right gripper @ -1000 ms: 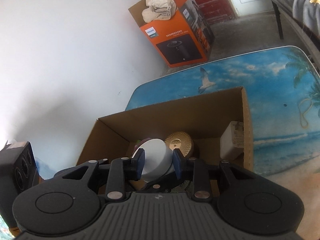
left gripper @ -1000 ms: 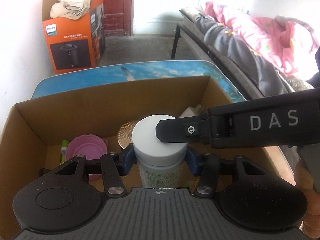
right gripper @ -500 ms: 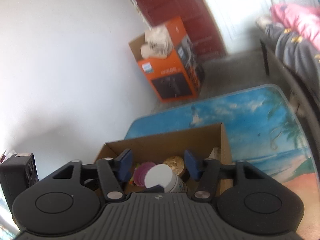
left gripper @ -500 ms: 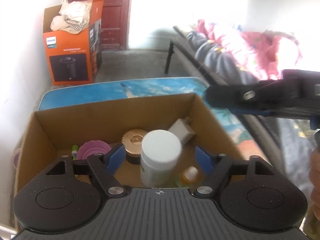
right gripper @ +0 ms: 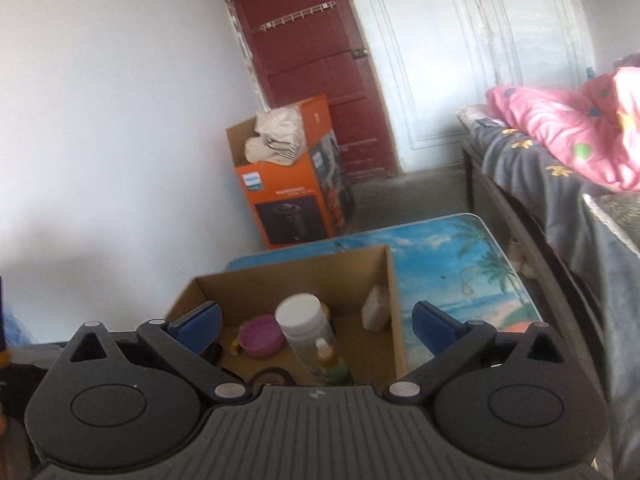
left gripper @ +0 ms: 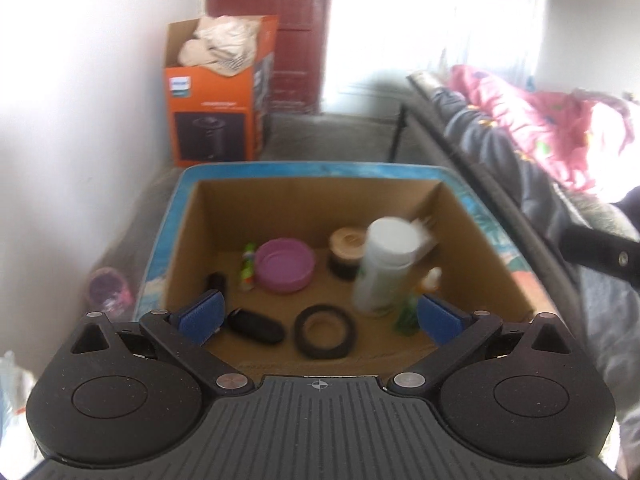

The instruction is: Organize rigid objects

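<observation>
An open cardboard box [left gripper: 312, 208] [right gripper: 280, 284] stands on a beach-print table [left gripper: 280, 168] [right gripper: 452, 272]. A white-capped bottle [left gripper: 384, 264] [right gripper: 304, 320] stands inside it, free of both grippers. Around it lie a pink lid [left gripper: 284, 266] [right gripper: 260, 336], a gold-topped jar [left gripper: 348, 254], a black ring [left gripper: 325, 331], a black oblong case [left gripper: 256, 326], a white charger [left gripper: 424, 232] [right gripper: 376, 308] and a small orange dropper bottle [left gripper: 430, 280] [right gripper: 326, 354]. My left gripper [left gripper: 320, 320] hangs above the box's near side, jaws opening wide, nothing between its pads. My right gripper [right gripper: 316, 326] is higher and further back, jaws also opening, holding nothing.
An orange carton [left gripper: 216, 120] [right gripper: 292, 200] stuffed with cloth stands on the floor by a red door [right gripper: 308, 60]. A bed with a pink quilt [left gripper: 540, 128] [right gripper: 560, 132] runs along the right. A white wall closes the left. A purple item [left gripper: 108, 292] sits on the floor left of the table.
Both grippers let go of the white-capped bottle, spread wide, and drew back and up from the box. The bottle stays standing in the box.
</observation>
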### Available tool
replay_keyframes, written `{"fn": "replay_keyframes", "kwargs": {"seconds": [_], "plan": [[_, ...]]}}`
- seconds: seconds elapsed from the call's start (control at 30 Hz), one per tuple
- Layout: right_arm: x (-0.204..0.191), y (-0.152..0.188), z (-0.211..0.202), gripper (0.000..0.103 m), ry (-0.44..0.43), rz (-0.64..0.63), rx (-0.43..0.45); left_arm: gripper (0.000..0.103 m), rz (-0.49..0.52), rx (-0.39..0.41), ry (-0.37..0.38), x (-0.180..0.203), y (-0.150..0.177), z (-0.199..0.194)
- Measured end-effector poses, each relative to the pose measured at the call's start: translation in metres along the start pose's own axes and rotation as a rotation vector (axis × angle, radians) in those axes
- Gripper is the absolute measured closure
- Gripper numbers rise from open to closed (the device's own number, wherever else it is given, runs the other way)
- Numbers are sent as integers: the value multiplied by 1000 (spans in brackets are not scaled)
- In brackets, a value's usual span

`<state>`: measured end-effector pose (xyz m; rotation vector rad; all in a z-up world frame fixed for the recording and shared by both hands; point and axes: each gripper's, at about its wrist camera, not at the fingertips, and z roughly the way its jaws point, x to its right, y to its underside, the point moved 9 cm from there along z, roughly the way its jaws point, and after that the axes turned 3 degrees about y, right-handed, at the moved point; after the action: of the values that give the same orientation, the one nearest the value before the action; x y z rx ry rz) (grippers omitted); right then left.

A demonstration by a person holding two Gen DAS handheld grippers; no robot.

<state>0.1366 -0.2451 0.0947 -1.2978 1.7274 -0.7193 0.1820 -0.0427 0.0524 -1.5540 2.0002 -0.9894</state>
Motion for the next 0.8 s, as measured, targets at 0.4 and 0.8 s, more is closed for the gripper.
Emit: {"fn": "replay_keyframes", "kwargs": {"seconds": [0.4,0.8], "plan": [[-17,30,5,0,146,-108,-48,0,-6,-10,-94,-24,14,-8],[-29,37,6,0,199,-164,-54,0,-39,-19,-121,-35,17,-10]]}}
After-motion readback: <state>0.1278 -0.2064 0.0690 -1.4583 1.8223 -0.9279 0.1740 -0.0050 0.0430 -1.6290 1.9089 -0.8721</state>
